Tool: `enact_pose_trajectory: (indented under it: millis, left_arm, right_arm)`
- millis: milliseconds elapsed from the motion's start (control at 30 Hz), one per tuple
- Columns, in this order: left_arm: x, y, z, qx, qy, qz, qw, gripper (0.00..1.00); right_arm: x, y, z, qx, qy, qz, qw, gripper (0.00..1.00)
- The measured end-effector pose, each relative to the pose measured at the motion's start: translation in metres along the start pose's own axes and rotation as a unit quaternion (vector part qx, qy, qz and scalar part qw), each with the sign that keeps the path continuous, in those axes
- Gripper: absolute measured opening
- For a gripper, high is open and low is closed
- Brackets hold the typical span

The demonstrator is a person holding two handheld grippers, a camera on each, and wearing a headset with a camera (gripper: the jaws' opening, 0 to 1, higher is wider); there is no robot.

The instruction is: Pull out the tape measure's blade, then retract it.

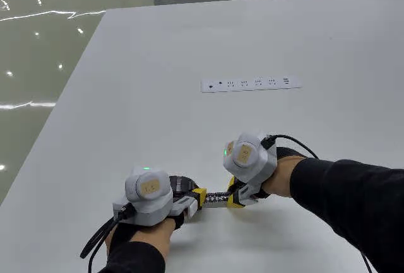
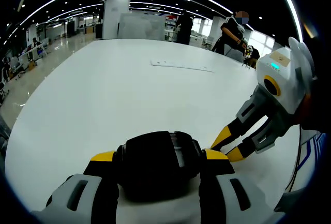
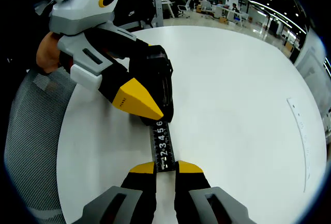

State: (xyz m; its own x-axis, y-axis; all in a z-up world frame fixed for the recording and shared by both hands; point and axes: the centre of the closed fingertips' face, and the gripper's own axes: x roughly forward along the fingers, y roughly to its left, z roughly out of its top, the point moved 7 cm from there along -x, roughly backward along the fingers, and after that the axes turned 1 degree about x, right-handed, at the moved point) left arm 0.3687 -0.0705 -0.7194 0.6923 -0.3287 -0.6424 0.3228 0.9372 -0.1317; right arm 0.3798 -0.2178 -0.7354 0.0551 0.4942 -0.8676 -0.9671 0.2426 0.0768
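The tape measure point(image 1: 182, 186) lies on the table point(image 1: 158, 65), between the jaws of the left gripper point(image 2: 160, 155). Its blade point(image 3: 162, 144) runs right into the right gripper point(image 3: 165, 168). The power strip point(image 1: 250, 84) lies well behind it.

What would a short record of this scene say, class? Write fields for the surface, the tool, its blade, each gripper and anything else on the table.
surface: white table
tool: black tape measure
blade: pulled a short way out of the case, printed numbers showing
left gripper: shut on the tape measure's case
right gripper: shut on the blade's end
also there: white power strip, farther back, apart from both grippers
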Motion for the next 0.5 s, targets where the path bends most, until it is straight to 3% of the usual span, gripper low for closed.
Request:
enact_pose_trajectory:
  millis: [500]
  left_arm:
    - [0.0002,0.0010,-0.0003,-0.004,0.001,-0.004,1.0000,0.57]
  right_arm:
    - [0.0032,0.0011,0.0058,0.003,-0.009,0.002,0.9999,0.08]
